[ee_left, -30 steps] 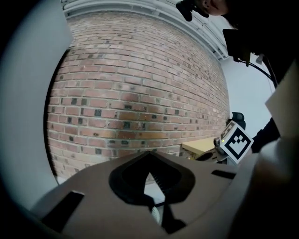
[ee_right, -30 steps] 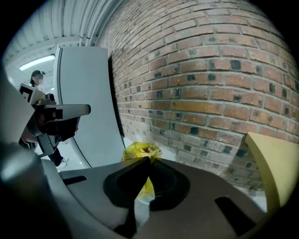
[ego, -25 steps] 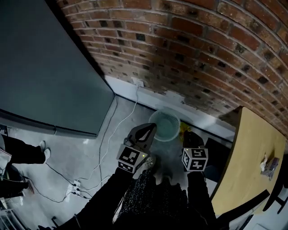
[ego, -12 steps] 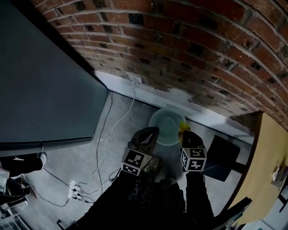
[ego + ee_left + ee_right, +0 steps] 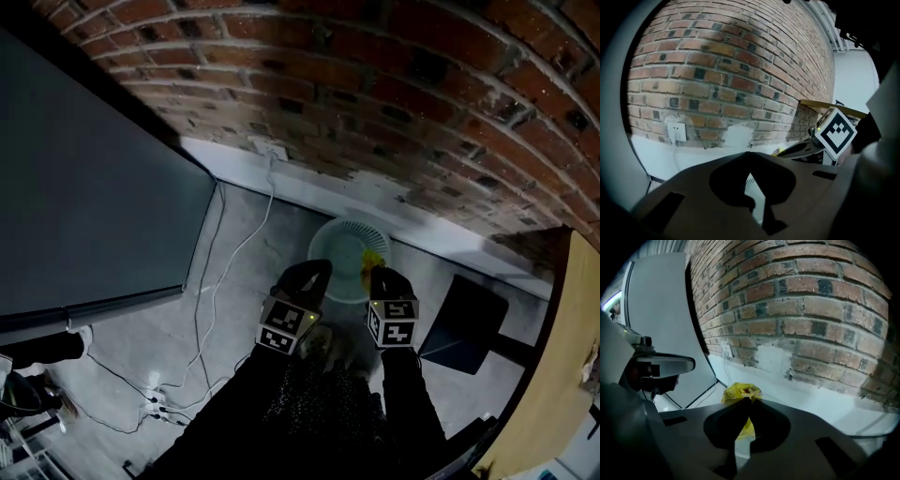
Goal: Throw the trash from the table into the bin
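Only the right gripper view shows the trash closely. The right gripper point(image 5: 749, 399) is pinched shut on a crumpled yellow wrapper point(image 5: 740, 392), which sticks out past the tips at 12 o'clock. The wrapper carries some red print, too small and creased to read.

The head view places that wrapper point(image 5: 372, 260) above the pale green mesh bin point(image 5: 323, 246), near the bin's 3 o'clock rim. The bin stands on the grey floor against the foot of the brick wall point(image 5: 375, 94). The right gripper point(image 5: 380, 278) sits at the bin's 5 o'clock and the left gripper point(image 5: 314, 274) at its 7 o'clock.

In the left gripper view, the left gripper point(image 5: 749, 154) has its tips together with nothing between them. A sliver of the bin's mesh shows through the slot behind the tips. At 3 o'clock the right gripper's marker cube point(image 5: 836, 131) shows a black-and-white square pattern and no letters.

A white wall socket point(image 5: 675, 132) with a cable is clear in both gripper views. Only the head view shows the desk point(image 5: 567, 375) edge at 4 o'clock and a power strip point(image 5: 155, 405) on the floor at 8 o'clock.
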Demonstrator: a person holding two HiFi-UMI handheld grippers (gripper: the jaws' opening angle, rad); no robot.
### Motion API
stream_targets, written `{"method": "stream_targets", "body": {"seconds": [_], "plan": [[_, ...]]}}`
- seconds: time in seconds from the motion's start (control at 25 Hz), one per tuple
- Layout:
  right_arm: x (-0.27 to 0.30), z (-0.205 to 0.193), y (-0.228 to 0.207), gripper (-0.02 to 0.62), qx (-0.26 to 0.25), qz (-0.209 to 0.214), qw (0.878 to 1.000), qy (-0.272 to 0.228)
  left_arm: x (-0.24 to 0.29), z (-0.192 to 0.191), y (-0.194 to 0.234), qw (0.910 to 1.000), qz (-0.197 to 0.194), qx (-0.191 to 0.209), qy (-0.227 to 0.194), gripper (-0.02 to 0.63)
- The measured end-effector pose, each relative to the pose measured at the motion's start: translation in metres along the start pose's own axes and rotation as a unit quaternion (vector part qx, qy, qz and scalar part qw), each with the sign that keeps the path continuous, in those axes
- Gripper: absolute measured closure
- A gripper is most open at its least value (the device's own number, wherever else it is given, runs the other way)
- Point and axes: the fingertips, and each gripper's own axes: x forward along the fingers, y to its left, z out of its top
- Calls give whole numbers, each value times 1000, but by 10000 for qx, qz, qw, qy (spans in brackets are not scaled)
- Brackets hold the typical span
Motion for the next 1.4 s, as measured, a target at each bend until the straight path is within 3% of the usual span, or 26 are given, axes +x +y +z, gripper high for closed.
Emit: {"method": "stream_targets", "body": {"seconds": [0.4, 0.6, 0.64, 0.92, 1.24, 1.4], "plan": [[17, -8, 4, 577, 76, 100, 9999, 26, 17, -2, -1, 9999, -111, 15, -28, 600], [18, -11, 5, 398, 314, 198, 9991, 189, 15, 2, -4, 9999, -139, 48, -17, 600], [18, -11, 5, 393, 379, 202, 9989, 211, 14, 2, -5, 9999, -148, 54, -14, 600], [11, -8, 21, 393, 466, 620, 9967, 229, 7, 12, -10, 9998, -162, 62, -45, 600], [-46, 32, 19, 394, 37, 426, 9988, -234, -25, 51, -34, 9994, -210, 218, -179, 600], [-92, 65, 15, 399, 259, 406, 9974, -543, -44, 81, -54, 9991, -204, 227, -300, 600]]}}
